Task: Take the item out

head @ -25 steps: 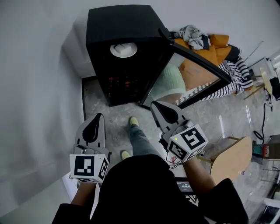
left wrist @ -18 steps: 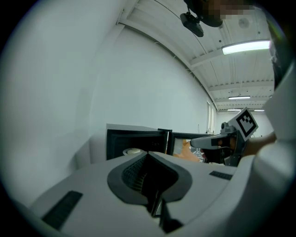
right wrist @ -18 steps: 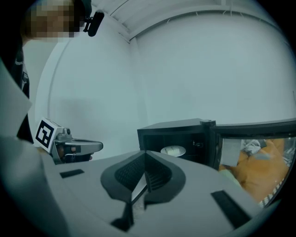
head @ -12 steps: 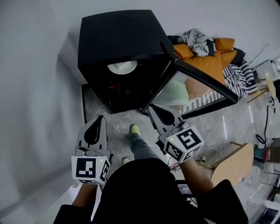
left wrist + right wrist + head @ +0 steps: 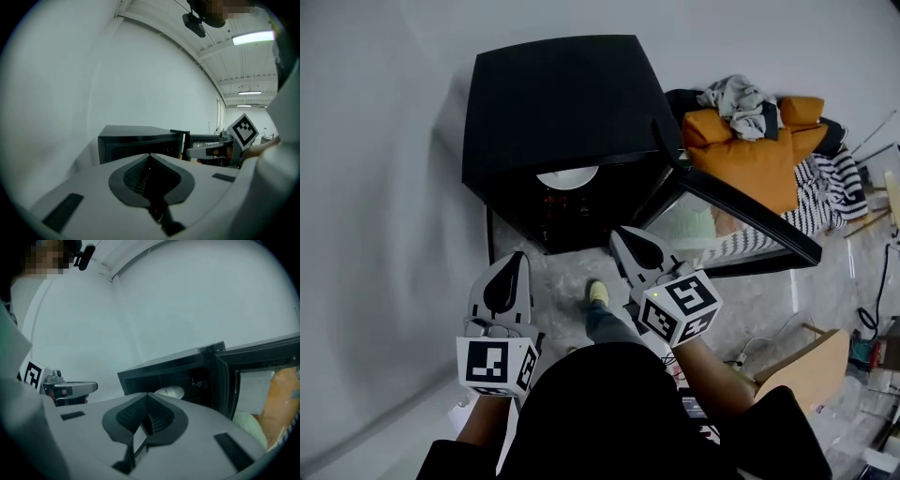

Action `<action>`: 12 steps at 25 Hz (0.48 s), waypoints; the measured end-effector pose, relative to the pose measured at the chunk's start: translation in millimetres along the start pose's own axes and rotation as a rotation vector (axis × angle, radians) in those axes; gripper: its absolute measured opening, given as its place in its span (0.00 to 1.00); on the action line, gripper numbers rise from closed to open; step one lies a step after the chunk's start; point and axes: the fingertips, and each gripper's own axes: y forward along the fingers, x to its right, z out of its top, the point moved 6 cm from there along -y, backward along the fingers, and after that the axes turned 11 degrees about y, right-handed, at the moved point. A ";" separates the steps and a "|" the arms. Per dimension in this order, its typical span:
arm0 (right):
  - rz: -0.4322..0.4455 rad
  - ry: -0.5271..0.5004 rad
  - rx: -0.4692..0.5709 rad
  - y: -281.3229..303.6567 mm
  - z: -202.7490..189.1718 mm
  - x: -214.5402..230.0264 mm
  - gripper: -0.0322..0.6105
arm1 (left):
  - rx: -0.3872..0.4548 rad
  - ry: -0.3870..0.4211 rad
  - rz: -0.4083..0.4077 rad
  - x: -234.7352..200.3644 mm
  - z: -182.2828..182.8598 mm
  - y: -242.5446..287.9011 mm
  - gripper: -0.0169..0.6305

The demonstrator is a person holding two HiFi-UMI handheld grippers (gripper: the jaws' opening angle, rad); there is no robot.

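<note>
While the head view looks down on the whole black box (image 5: 558,103) with its door (image 5: 741,220) open, only that view and the right tool view show the white plate (image 5: 567,176) on a shelf inside; the left tool view sees just the box's outside. Both the left tool (image 5: 517,255) and the right tool (image 5: 617,232) are squeezed closed with nothing in them. The plate sits ahead of both tools, well apart from them

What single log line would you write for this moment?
cabinet: door open | white dish: inside, untouched | left gripper: shut, empty | right gripper: shut, empty
</note>
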 end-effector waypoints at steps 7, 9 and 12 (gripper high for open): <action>0.005 0.111 -0.011 27.1 4.9 27.7 0.06 | -0.028 0.028 0.032 1.8 10.0 30.1 0.04; 0.009 0.128 -0.018 34.3 4.8 33.3 0.06 | -0.039 0.031 0.041 2.5 10.5 36.9 0.04; 0.019 0.153 -0.027 44.8 5.2 39.8 0.06 | -0.053 0.030 0.056 1.4 11.7 45.7 0.04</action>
